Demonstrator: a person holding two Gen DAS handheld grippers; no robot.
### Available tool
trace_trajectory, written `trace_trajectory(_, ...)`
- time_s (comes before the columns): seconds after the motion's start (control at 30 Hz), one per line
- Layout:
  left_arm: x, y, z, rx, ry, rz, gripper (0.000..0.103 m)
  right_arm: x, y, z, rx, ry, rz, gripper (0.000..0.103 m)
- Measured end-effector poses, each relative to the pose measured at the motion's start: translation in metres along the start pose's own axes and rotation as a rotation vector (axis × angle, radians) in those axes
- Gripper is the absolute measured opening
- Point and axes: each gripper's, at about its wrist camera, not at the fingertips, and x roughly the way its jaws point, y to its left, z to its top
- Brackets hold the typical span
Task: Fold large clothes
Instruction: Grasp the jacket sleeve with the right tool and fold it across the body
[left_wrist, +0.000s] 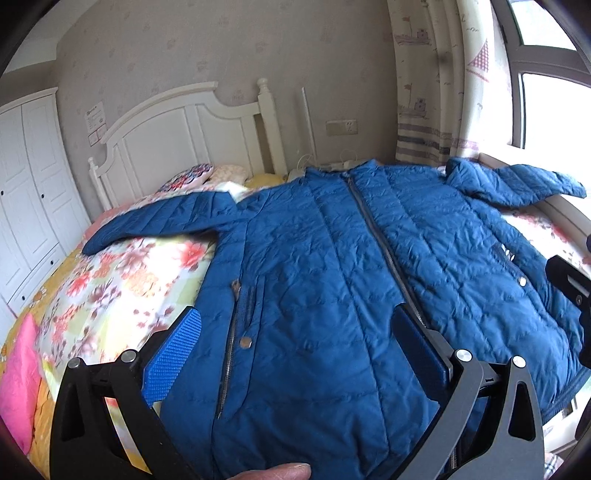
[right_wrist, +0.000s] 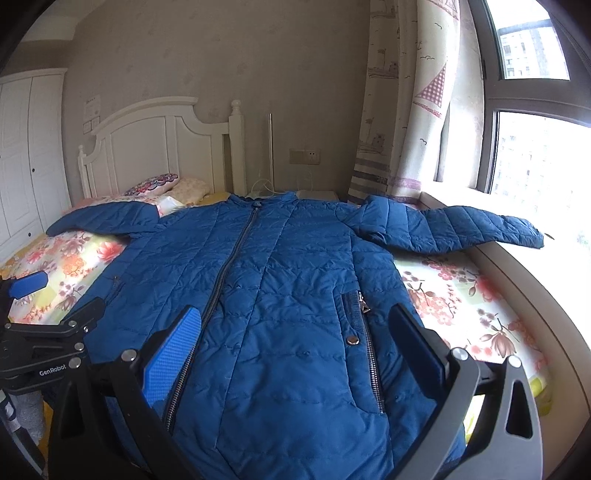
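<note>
A blue quilted jacket (right_wrist: 280, 295) lies flat and face up on the floral bedspread (right_wrist: 461, 295), zipped to the collar at the far end, hem nearest. Both sleeves stretch outward — the right one (right_wrist: 461, 229) reaches the window ledge. Zipped pockets with snaps sit low on each side. The left gripper (left_wrist: 295, 332) and right gripper (right_wrist: 295, 328) hover over the hem, fingers spread — pinching nothing.
</note>
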Motion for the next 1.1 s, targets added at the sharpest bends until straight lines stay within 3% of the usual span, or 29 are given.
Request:
trace_trajectory(0.07,0.018,0.001,0.016,-0.001,-0.018,-0.015,0.099,0.014,-0.023,0.010,0.057,0.031,-0.021,0.101)
trace_trajectory(0.13,0.054,0.002,0.039,0.009,0.002,0.022,0.099,0.030,-0.053,0.021,0.111,0.050,-0.086,0.101)
trace_trajectory(0.23,0.118,0.008,0.069,0.012,0.100,0.027,0.099,0.058,-0.111,0.043,0.200,0.067,-0.180,0.101)
trace_trajectory(0.43,0.226,0.017,0.091,0.018,0.268,0.091,0.099,0.151,-0.230,0.075,0.407,0.195,-0.285,0.101)
trace_trajectory(0.57,0.264,0.024,0.075,0.003,0.340,0.062,0.099,0.213,-0.276,0.083,0.496,0.256,-0.311,0.101)
trace_trajectory(0.77,0.277,0.053,0.068,-0.174,0.383,-0.065,0.099,0.264,-0.316,0.083,0.643,0.274,-0.369,0.097)
trace_trajectory(0.8,0.279,0.052,0.067,-0.169,0.384,-0.061,0.099,0.265,-0.318,0.083,0.668,0.265,-0.380,0.088)
trace_trajectory(0.83,0.280,0.051,0.068,-0.164,0.385,-0.053,0.099,0.264,-0.319,0.084,0.686,0.240,-0.369,0.062)
trace_trajectory(0.87,0.279,0.049,0.068,-0.165,0.387,-0.051,0.099,0.261,-0.317,0.087,0.691,0.192,-0.330,0.045)
trace_trajectory(0.9,0.280,0.050,0.068,-0.165,0.389,-0.053,0.099,0.257,-0.310,0.091,0.672,0.164,-0.332,0.029)
trace_trajectory(0.93,0.280,0.048,0.069,-0.164,0.388,-0.055,0.099,0.253,-0.299,0.098,0.631,0.133,-0.328,0.021)
trace_trajectory(1.0,0.280,0.050,0.068,-0.164,0.386,-0.063,0.099,0.244,-0.265,0.116,0.507,0.064,-0.273,0.015)
trace_trajectory(1.1,0.279,0.050,0.068,-0.165,0.383,-0.063,0.099,0.234,-0.199,0.145,0.341,0.020,-0.149,0.013)
